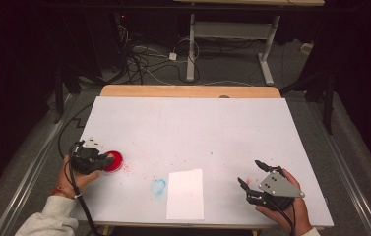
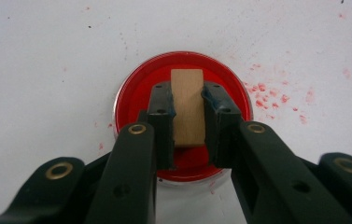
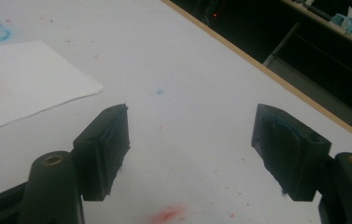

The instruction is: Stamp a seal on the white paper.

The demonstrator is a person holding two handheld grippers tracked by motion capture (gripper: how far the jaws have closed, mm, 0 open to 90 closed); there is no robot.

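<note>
Your left gripper (image 2: 187, 109) clamps the wooden block (image 2: 187, 105) over the red paint dish (image 2: 136, 88); block's long axis runs w/ the jaws, pointing away; right gripper (image 3: 190, 149) gapes wide, empty, above the desk (image 3: 187, 70).

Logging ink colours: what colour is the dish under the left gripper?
Red dish, clearest in the left gripper view.

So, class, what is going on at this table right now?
A person works with a gripper in each hand. The left gripper is shut on a small wooden block, held over a round dish of red paint. The right gripper is open with nothing between its jaws, near a white sheet of paper. Red and blue smudges mark the table.
</note>
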